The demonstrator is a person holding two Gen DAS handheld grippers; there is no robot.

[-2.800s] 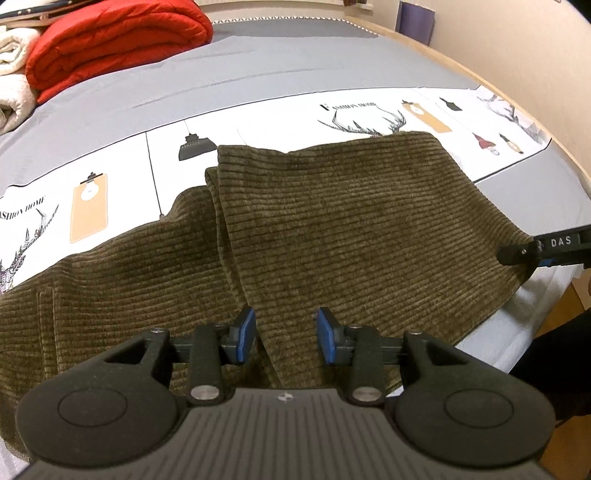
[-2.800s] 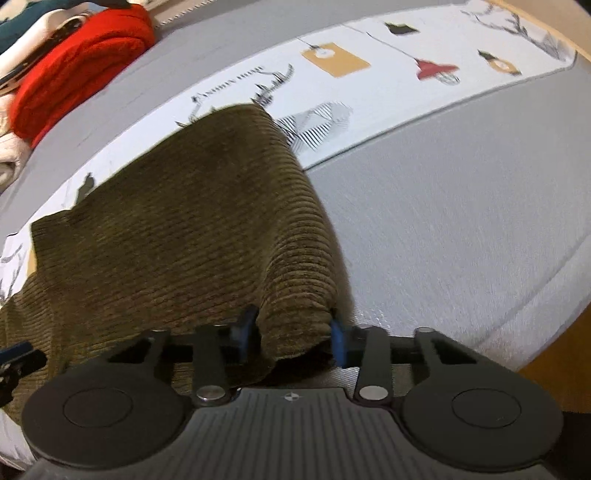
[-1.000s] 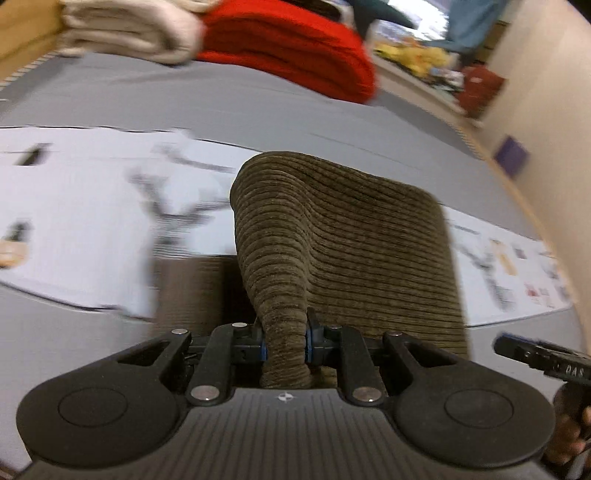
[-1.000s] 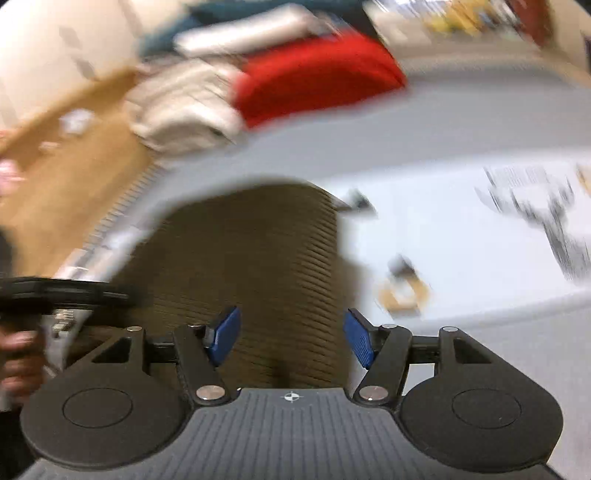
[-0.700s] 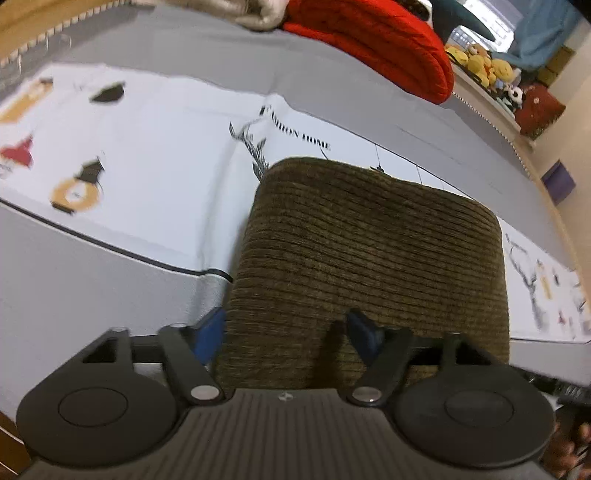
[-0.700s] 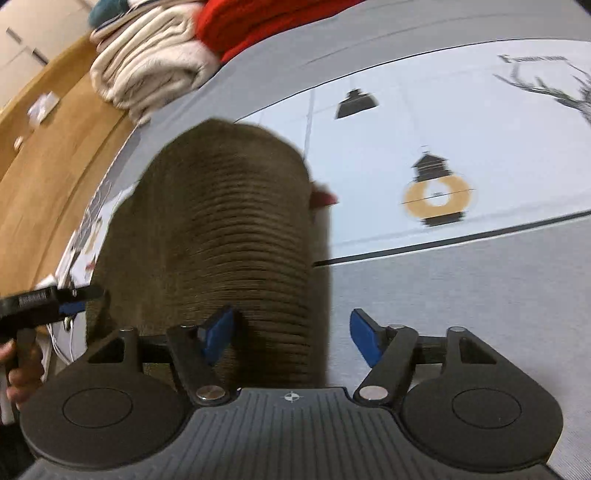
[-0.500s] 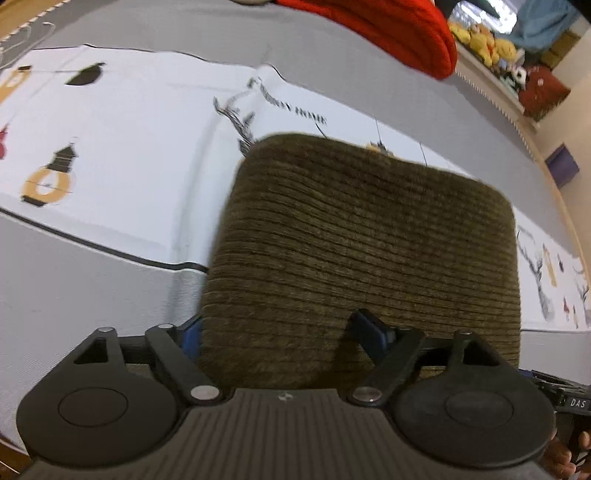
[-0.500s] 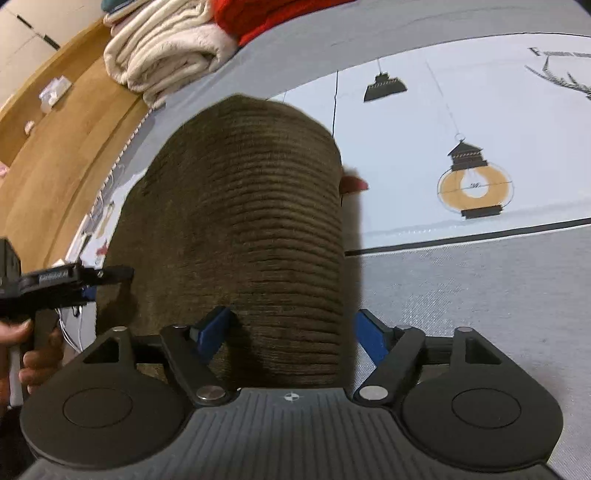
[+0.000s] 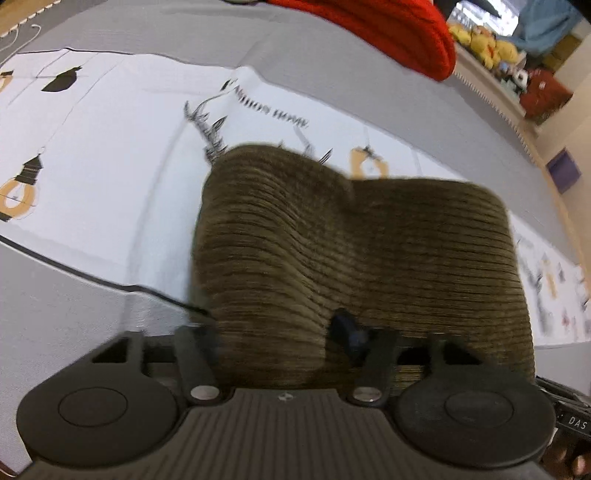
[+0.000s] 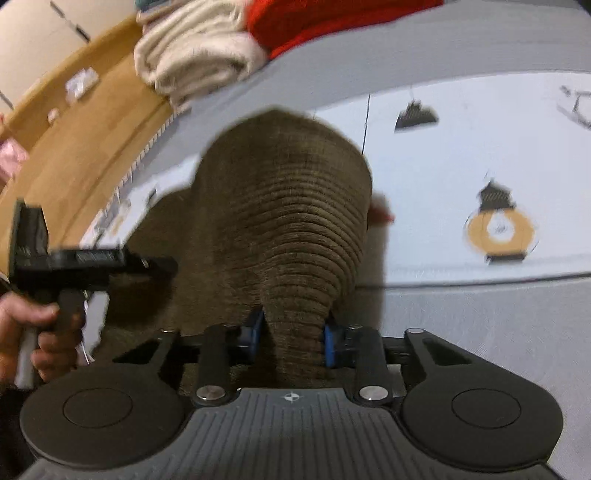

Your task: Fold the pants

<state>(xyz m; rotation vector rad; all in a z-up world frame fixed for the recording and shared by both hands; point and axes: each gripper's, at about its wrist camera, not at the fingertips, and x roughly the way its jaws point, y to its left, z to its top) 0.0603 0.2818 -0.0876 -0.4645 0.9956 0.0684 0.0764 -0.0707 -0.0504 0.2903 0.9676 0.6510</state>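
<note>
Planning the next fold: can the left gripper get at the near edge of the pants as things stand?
Probably yes: the left gripper already has the near edge of the olive corduroy pants bunched between its closing jaws, and nothing blocks it.

Bare sheet [image 10: 480, 332] right of the pants [image 10: 288, 221]

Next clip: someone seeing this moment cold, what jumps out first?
The olive corduroy pants, humped mid-frame on the grey bed, with the right hand-held gripper closing on a bunched fold. In the left wrist view the left hand-held gripper is closing around the near edge. A bright red blanket lies behind.
</note>
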